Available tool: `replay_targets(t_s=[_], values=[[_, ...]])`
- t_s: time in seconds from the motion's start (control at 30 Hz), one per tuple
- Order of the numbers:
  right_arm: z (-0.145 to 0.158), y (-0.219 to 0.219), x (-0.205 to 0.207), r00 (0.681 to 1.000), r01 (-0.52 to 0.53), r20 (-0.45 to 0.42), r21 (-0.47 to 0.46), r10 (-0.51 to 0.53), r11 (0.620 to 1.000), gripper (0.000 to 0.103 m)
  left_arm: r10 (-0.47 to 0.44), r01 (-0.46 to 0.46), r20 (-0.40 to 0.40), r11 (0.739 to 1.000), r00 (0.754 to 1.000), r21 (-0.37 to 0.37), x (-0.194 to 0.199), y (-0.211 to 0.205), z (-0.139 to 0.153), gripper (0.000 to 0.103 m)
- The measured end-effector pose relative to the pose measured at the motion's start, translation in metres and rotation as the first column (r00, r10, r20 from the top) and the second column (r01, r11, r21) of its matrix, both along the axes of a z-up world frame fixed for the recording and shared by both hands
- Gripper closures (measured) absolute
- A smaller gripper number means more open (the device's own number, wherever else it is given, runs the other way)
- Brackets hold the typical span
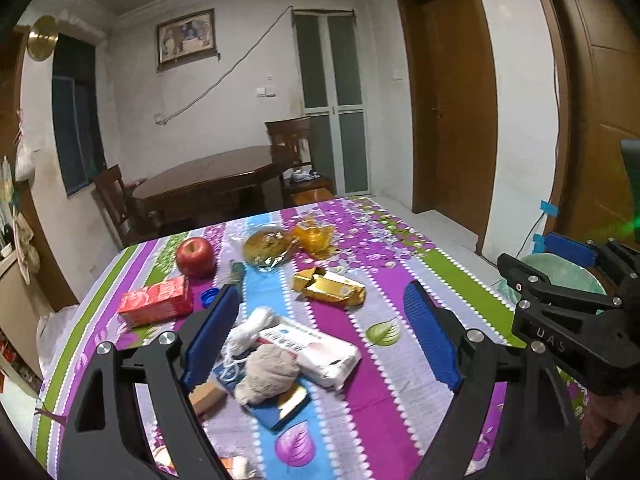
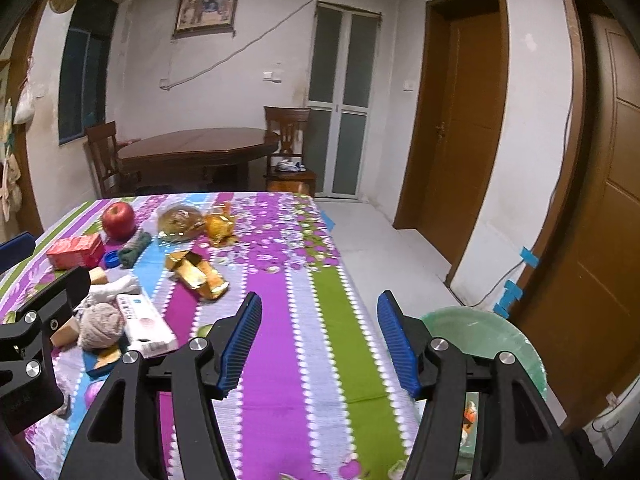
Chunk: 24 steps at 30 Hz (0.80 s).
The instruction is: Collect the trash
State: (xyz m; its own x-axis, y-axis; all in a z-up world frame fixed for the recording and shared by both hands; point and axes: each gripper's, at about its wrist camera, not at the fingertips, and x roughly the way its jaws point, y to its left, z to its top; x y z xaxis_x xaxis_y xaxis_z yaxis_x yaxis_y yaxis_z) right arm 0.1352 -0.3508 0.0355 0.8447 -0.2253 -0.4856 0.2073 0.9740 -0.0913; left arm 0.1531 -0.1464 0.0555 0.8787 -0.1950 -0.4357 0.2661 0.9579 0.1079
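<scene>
On the striped tablecloth point(image 1: 384, 312) lie a torn gold wrapper point(image 1: 330, 285), a clear bag with bread point(image 1: 267, 245), an orange wrapper point(image 1: 314, 235), a white tissue pack point(image 1: 316, 350), a crumpled grey wad point(image 1: 267, 374) and white string point(image 1: 252, 326). My left gripper point(image 1: 324, 332) is open above the tissue pack and wad, empty. My right gripper point(image 2: 320, 340) is open and empty over the table's right part point(image 2: 288, 320); the gold wrapper point(image 2: 198, 274) lies to its left. A green basin point(image 2: 480, 340) sits beyond the table's right edge.
A red apple point(image 1: 195, 257), a red carton point(image 1: 157, 300), a blue cap point(image 1: 209, 295), a dark green cloth point(image 2: 136, 249) and a wooden block point(image 1: 206, 396) lie at the left. A wooden dining table point(image 1: 208, 178) with chairs stands behind. Doors line the right wall.
</scene>
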Motion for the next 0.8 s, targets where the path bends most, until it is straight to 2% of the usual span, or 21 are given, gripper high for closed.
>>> replay_targets(t_s=[0.47, 0.6, 0.8], values=[[0.002, 0.051, 0.01, 0.998, -0.064, -0.002, -0.052, 0.064, 0.997, 0.041, 0.096, -0.096, 0.0, 0.995, 0.995, -0.041, 0.003, 0.052, 0.002, 0.022], [0.01, 0.071, 0.006, 0.997, -0.076, 0.028, -0.084, 0.078, 0.994, 0.036, 0.144, -0.144, -0.005, 0.988, 0.99, -0.063, 0.001, 0.074, 0.003, 0.021], [0.032, 0.106, -0.014, 0.989, -0.085, 0.112, -0.143, 0.102, 0.986, 0.031, 0.233, -0.23, 0.039, 0.97, 0.972, -0.075, -0.013, 0.106, 0.01, 0.019]])
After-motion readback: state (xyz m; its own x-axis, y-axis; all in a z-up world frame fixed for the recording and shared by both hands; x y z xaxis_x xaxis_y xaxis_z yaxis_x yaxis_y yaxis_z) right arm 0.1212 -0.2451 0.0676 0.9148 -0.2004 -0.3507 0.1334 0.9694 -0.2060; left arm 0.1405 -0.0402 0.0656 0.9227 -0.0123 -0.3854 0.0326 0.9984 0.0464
